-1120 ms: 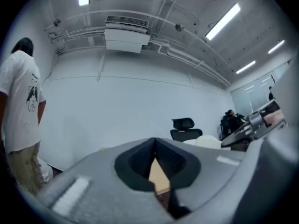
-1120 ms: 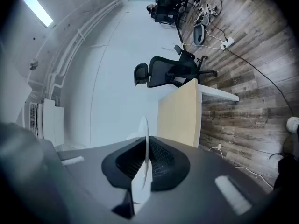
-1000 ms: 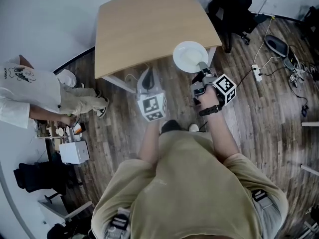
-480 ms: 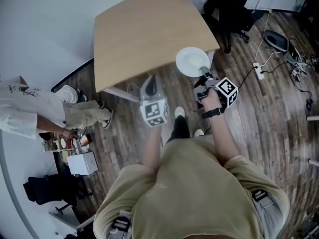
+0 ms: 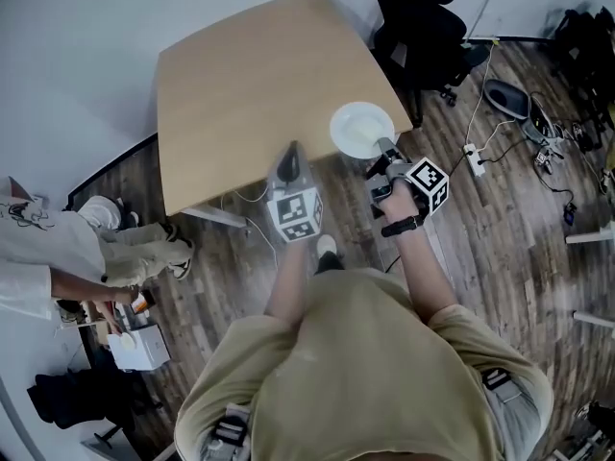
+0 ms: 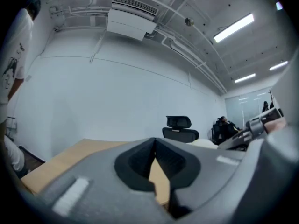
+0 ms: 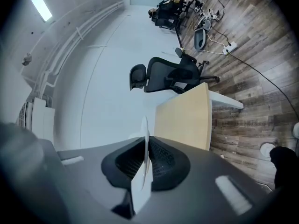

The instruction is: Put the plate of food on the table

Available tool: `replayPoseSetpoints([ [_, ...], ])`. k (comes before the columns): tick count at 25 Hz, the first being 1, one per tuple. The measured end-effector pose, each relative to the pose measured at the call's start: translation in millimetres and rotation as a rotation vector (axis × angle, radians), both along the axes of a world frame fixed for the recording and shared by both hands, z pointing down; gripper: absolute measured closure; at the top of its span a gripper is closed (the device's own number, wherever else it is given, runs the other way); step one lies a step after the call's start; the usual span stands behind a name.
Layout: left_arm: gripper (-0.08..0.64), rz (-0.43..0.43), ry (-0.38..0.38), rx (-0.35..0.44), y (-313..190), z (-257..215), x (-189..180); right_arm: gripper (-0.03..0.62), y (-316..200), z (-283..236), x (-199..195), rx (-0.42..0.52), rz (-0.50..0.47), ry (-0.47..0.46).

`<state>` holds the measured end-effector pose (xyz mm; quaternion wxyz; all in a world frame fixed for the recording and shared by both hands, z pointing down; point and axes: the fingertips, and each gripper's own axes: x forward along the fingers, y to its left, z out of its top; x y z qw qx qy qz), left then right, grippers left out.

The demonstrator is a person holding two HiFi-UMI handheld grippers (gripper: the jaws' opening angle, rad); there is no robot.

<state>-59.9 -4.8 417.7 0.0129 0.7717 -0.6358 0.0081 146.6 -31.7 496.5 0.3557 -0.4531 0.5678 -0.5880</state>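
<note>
A white plate point(image 5: 361, 130) hangs at the near right corner of the wooden table point(image 5: 250, 75), partly over its edge. What lies on the plate is too small to tell. My right gripper point(image 5: 382, 148) is shut on the plate's near rim. In the right gripper view the plate point(image 7: 146, 136) shows edge-on, pinched in the right gripper point(image 7: 145, 160), with the table point(image 7: 187, 118) beyond it. My left gripper point(image 5: 289, 159) hovers by the table's near edge, left of the plate. In the left gripper view the left gripper point(image 6: 155, 146) has its tips together and holds nothing.
A black office chair point(image 5: 423, 17) stands past the table's right corner. Cables and a power strip point(image 5: 474, 157) lie on the wood floor at right. A person point(image 5: 58, 248) crouches at left beside a white box point(image 5: 139, 346).
The table has drawn closer in the head view. The plate, still held by the right gripper, has shifted onto the table's near right corner. The person at left has slid down-left.
</note>
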Motion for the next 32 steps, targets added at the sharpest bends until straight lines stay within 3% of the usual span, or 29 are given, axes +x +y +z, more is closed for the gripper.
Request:
replayPoseSetpoints([
  [8, 0.561, 0.014, 0.027, 0.015, -78, -12, -45, 0.572, -76, -8, -45, 0.016, 0.017, 0.011],
  [13, 0.561, 0.065, 0.027, 0.007, -109, -1, -56, 0.571, -102, 5, -51, 0.022, 0.067, 0.033],
  [17, 0.561, 0.125, 0.01, 0.02, -129, 12, -50, 0.572, -113, 21, -49, 0.029, 0.092, 0.015],
  [25, 0.561, 0.272, 0.0, -0.067, -173, 50, -2, 0.57, -153, 62, -17, 0.015, 0.154, -0.002],
  [29, 0.561, 0.287, 0.02, -0.101, -194, 63, 15, 0.569, -176, 71, -11, 0.027, 0.127, 0.013],
  [32, 0.561, 0.278, 0.031, -0.118, -240, 68, 27, 0.565, -221, 71, -7, 0.073, 0.102, 0.012],
])
